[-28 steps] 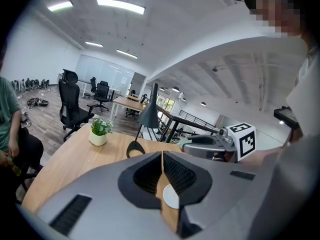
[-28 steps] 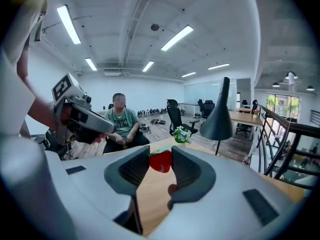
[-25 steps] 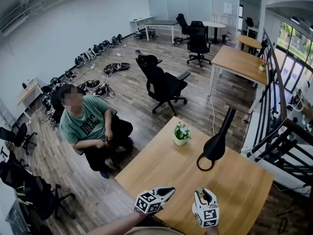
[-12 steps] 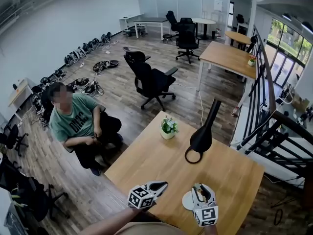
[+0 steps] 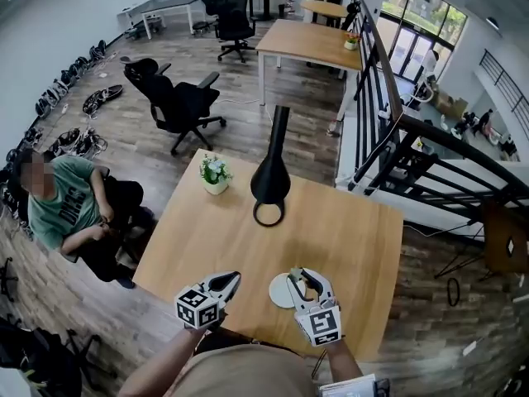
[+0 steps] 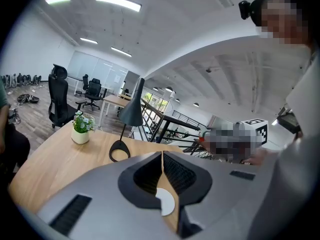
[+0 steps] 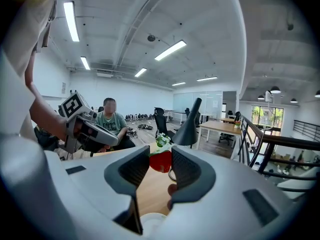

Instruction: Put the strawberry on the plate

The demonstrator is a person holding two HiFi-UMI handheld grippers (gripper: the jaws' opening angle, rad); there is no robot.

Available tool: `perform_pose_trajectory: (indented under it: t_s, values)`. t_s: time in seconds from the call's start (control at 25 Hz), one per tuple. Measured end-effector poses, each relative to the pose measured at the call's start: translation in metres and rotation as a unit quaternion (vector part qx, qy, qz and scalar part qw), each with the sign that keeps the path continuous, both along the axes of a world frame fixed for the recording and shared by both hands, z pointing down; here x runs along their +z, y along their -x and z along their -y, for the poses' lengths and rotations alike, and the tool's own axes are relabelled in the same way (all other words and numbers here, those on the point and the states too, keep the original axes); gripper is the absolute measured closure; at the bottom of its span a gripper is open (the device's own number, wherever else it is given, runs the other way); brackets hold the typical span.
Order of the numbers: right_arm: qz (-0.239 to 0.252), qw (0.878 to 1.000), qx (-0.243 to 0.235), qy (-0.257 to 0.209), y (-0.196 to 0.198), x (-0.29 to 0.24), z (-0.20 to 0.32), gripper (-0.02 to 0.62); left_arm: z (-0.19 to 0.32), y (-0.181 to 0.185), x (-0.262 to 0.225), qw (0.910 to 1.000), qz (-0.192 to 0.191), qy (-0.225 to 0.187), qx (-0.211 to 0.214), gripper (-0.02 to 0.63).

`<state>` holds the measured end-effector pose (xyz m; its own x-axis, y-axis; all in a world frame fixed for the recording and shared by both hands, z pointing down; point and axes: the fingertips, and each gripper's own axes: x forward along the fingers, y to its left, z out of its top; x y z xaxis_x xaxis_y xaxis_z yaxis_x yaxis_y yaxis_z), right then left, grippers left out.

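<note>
Right gripper (image 5: pixel 304 278) clamps the small red strawberry (image 7: pixel 160 162); lower gently onto the round white plate (image 5: pixel 279 292) at six o'clock (left gripper (image 6: pixel 162 156) closed, empty).

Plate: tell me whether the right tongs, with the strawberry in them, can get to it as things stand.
Probably yes. The right tongs, shut on the strawberry, hang just over the plate rim with nothing between them, and the left tongs sit off to the side.
</note>
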<state>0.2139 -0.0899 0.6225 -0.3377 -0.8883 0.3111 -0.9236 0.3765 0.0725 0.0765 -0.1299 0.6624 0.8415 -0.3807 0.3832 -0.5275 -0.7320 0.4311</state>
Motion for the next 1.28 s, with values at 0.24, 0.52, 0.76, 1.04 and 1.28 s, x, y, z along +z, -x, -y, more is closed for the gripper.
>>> perform_pose_trajectory:
  t_s: [0.24, 0.52, 0.76, 1.04, 1.28]
  values:
    - [-0.011, 1.0, 0.012, 0.021, -0.014, 0.021, -0.014, 0.474, -0.006, -0.014, 0.013, 0.9999, 0.009, 0.006, 0.012, 0.601]
    - [-0.031, 0.997, 0.019, 0.073, -0.027, 0.077, -0.032, 0.474, -0.016, -0.023, 0.037, 0.999, 0.03, 0.016, 0.027, 0.601]
    - [-0.041, 0.992, 0.022, 0.117, -0.034, 0.121, -0.038, 0.474, -0.02, -0.024, 0.052, 0.998, 0.048, 0.026, 0.033, 0.601]
    - [-0.061, 0.985, 0.014, 0.163, -0.031, 0.161, -0.041, 0.474, -0.023, -0.019, 0.071, 0.9964, 0.071, 0.028, 0.037, 0.601]
    - [-0.066, 0.977, 0.003, 0.201, -0.028, 0.2, -0.04, 0.474, -0.022, -0.018, 0.081, 0.9955, 0.08, 0.035, 0.036, 0.601]
